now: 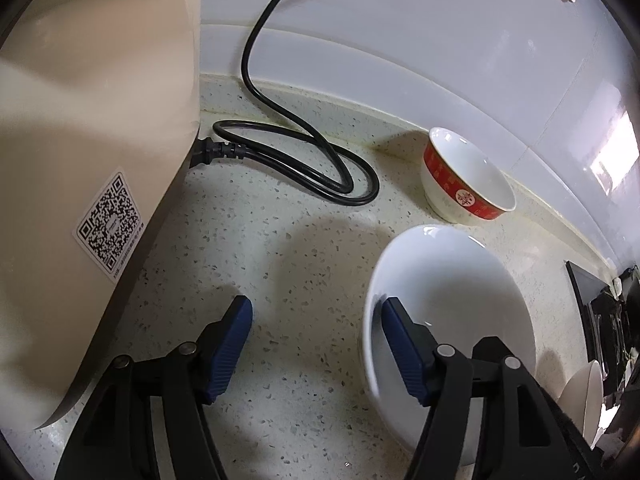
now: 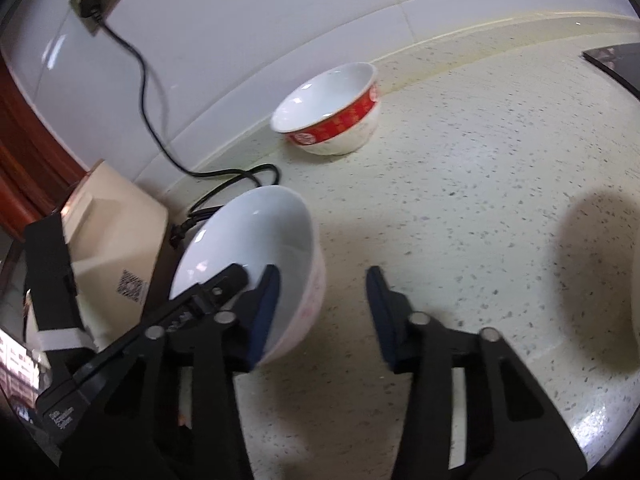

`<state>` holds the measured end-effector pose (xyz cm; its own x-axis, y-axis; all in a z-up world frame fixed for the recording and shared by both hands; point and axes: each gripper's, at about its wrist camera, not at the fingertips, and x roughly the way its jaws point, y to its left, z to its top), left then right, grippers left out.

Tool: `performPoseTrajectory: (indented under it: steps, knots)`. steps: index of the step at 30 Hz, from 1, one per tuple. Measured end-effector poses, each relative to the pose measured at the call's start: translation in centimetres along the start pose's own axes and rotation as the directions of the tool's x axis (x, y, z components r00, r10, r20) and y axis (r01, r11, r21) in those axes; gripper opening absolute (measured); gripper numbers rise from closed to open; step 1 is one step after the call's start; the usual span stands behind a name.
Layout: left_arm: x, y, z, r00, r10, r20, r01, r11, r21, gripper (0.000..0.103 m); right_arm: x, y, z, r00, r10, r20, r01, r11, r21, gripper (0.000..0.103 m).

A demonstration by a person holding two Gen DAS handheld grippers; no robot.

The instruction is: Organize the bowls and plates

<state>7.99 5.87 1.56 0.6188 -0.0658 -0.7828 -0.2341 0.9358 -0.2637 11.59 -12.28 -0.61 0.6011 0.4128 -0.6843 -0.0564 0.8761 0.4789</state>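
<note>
A plain white bowl [image 1: 452, 304] stands near the front of the speckled counter [image 1: 280, 248]. My left gripper [image 1: 316, 308] is open and straddles the bowl's left wall: one blue pad is inside the bowl, the other stands clear over the counter. In the right wrist view the same white bowl [image 2: 248, 248] looks tilted. My right gripper [image 2: 323, 276] is open around its right wall. Its left pad overlaps the bowl and its right pad stands apart from it. A white bowl with a red band [image 1: 468, 176] [image 2: 332, 112] sits upright against the back wall.
A cream appliance [image 1: 80, 120] [image 2: 116, 232] fills the left side. Its black power cord [image 1: 296, 156] [image 2: 152, 92] loops on the counter up to a wall socket [image 2: 90, 0]. A black cooktop edge [image 2: 616, 60] and a white dish [image 1: 588, 392] lie to the right.
</note>
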Motion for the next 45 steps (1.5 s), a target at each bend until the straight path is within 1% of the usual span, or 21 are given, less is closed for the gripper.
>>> performPoseTrajectory:
  steps: [1,2,3,4,5,6,8,11,15,20,27,32,40,45]
  knots:
    - [0.0,-0.2,-0.1,1.000,-0.023,-0.003,0.023,1.000,0.001,0.054,-0.2,0.3,-0.1,1.000,0.020,0.004,-0.020,1.000,-0.017,0.028]
    - [0.0,-0.3,-0.1,0.998,-0.055,-0.006,0.055,0.998,0.005,0.035,-0.4,0.7,-0.2,1.000,0.009,0.014,-0.008,0.999,-0.033,0.027]
    - [-0.3,-0.8,-0.2,0.997,-0.075,-0.007,0.075,0.997,0.024,0.027,-0.6,1.2,-0.4,0.999,-0.019,0.027,0.021,0.998,-0.060,0.025]
    - [-0.7,-1.4,-0.2,0.997,-0.072,0.006,0.072,0.996,0.049,0.016,-0.6,1.4,-0.5,0.999,-0.029,0.035,0.031,0.997,-0.071,0.021]
    - [-1.1,-1.9,-0.4,0.998,-0.051,0.024,0.049,0.996,0.077,0.015,-0.7,1.5,-0.6,0.999,-0.038,0.037,0.040,0.996,-0.076,0.020]
    - [-1.4,-2.3,-0.5,0.998,-0.037,0.042,0.033,0.995,0.097,0.015,-0.7,1.2,-0.7,0.999,-0.032,0.031,0.034,0.998,-0.056,0.020]
    - [-1.4,-2.6,-0.7,0.998,-0.036,0.043,0.031,0.993,0.110,0.014,-0.8,0.6,-0.7,0.999,-0.024,0.035,0.025,0.999,-0.023,0.019]
    - [-1.0,-2.7,-0.9,0.998,-0.066,0.017,0.064,0.993,0.098,0.014,-1.2,0.5,-0.7,0.997,-0.047,0.057,0.048,0.999,-0.023,0.019]
    - [-1.7,-3.0,-0.9,0.996,-0.075,0.045,0.069,0.992,0.109,0.014,-1.8,0.5,-0.6,0.997,-0.041,0.073,0.042,0.999,-0.017,0.019]
    - [-2.6,-3.3,-0.9,0.993,-0.096,0.066,0.088,0.990,0.112,0.014,-3.4,0.9,-1.0,0.992,-0.065,0.111,0.069,0.997,-0.035,0.019]
    - [-4.4,-4.2,-1.4,0.984,-0.146,0.100,0.132,0.982,0.135,0.014,-5.5,0.9,-1.3,0.981,-0.081,0.177,0.086,0.996,-0.017,0.019]
    - [-5.5,-5.4,-1.8,0.973,-0.194,0.126,0.173,0.971,0.164,0.015,-7.9,0.6,-1.9,0.964,-0.099,0.246,0.101,0.995,0.004,0.019]
    - [-7.4,-7.3,-2.9,0.956,-0.251,0.150,0.217,0.953,0.211,0.015,-11.2,-0.1,-2.9,0.937,-0.121,0.328,0.115,0.993,0.040,0.019]
    - [-8.4,-8.7,-3.4,0.944,-0.290,0.157,0.250,0.939,0.234,0.015,-13.5,-1.0,-3.4,0.911,-0.137,0.390,0.118,0.990,0.074,0.019]
